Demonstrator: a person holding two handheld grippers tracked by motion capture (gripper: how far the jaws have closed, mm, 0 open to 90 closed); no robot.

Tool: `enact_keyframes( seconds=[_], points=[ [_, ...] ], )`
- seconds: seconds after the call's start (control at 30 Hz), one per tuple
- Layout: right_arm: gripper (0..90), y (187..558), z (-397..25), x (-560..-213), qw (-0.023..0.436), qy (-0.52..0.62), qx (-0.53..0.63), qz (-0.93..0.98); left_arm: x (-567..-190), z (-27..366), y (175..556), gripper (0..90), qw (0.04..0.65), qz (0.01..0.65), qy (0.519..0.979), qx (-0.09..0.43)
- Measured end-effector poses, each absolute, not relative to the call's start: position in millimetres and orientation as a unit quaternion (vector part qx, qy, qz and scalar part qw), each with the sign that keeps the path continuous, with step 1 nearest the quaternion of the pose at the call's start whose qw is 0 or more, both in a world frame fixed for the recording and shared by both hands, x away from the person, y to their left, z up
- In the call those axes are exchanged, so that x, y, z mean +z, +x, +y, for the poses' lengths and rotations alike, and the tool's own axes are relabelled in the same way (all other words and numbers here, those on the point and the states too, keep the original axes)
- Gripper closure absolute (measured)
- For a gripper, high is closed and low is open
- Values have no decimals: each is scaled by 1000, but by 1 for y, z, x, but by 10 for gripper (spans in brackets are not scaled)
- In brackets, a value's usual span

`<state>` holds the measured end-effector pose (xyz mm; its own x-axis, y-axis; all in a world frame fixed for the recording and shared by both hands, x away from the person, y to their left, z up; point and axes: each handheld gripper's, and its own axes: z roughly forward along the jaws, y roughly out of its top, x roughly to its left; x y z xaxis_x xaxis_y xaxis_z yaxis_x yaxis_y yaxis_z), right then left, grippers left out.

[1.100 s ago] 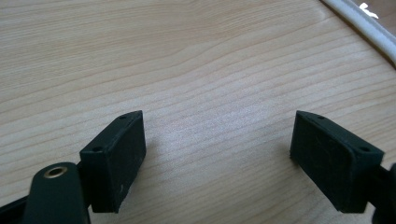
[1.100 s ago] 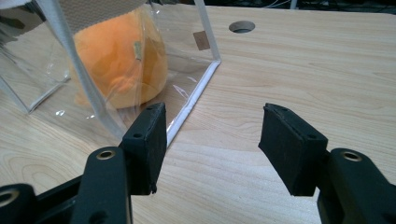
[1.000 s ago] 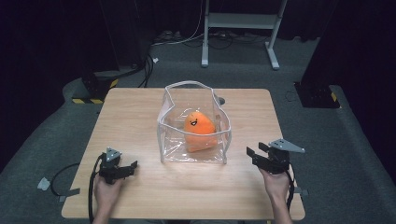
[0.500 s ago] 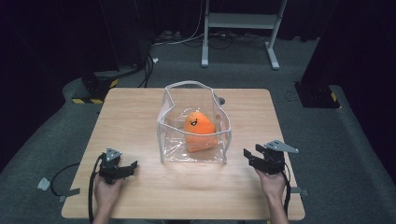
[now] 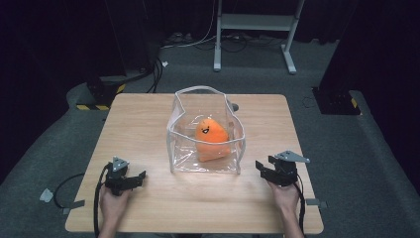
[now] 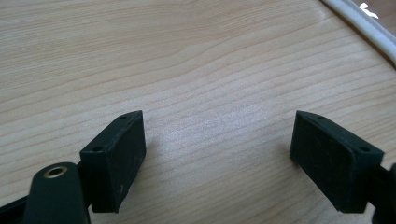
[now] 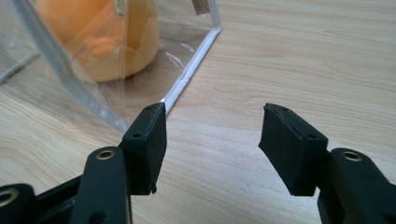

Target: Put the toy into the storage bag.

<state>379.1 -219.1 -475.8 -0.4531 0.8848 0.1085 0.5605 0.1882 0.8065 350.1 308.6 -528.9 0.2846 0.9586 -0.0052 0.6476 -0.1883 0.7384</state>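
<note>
Your right gripper (image 5: 264, 169) sits spread, empty, just right of the clear bag (image 5: 205, 161) mid-table holding the orange plush (image 5: 212, 138). Your left gripper (image 5: 137, 179), also spread, rests near-left on bare table (image 5: 148, 119).

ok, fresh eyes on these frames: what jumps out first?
The bright orange plush toy with a drawn face, sitting inside a clear bag with white trim at the middle of the wooden table. Then the two black grippers near the front edge, left gripper and right gripper, both open and empty, either side of the bag.
</note>
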Motion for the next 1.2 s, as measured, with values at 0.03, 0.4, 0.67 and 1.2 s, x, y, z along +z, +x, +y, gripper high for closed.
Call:
enact_keyframes(
  seconds=[0.03, 0.4, 0.67, 1.2],
  points=[
    [408, 379, -219, -477, 196, 485, 412, 746, -529, 309, 350, 183, 325, 548, 733, 239],
    [406, 382, -217, -486, 203, 487, 390, 755, -529, 309, 350, 183, 325, 548, 733, 239],
    [405, 385, -216, -495, 202, 490, 377, 759, -529, 309, 350, 183, 325, 548, 732, 239],
    [401, 390, -210, -507, 203, 495, 354, 767, -529, 309, 350, 183, 325, 548, 733, 239]
  ],
)
